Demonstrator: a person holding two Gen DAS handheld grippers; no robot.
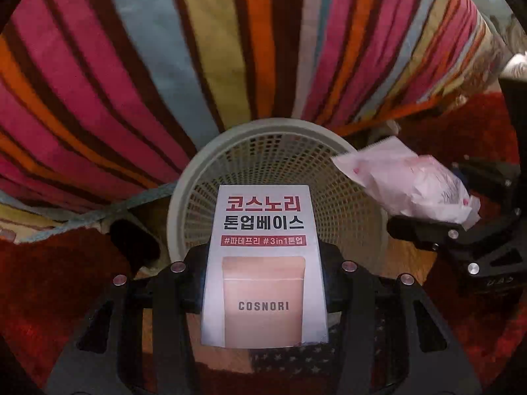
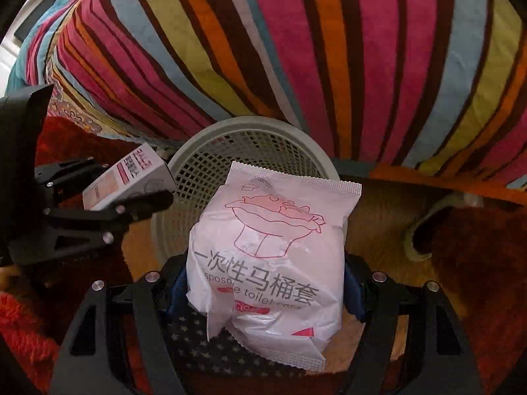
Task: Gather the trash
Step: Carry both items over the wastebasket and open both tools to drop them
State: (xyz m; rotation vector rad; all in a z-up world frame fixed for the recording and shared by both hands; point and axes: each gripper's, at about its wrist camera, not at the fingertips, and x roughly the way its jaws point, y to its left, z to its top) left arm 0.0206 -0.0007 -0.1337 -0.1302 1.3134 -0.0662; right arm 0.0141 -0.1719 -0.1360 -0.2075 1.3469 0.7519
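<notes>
Left wrist view: COSNORI carton (image 1: 263,263) was pinched by left gripper (image 1: 263,283) above mesh wastebasket (image 1: 204,164) rim; toilet-cover packet (image 2: 270,256) was clamped by right gripper (image 2: 266,293) alongside.

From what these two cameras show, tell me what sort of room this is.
Probably a bedroom, or some other lived-in room at home. A striped blanket hangs over what looks like a bed, a red shaggy rug covers the floor, and a small mesh wastebasket stands against the blanket.

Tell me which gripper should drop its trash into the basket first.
Left, narrowly. The left gripper holds its Cosnori box centred over the mesh basket; the right gripper holds its toilet-cover packet nearer the rim.
</notes>
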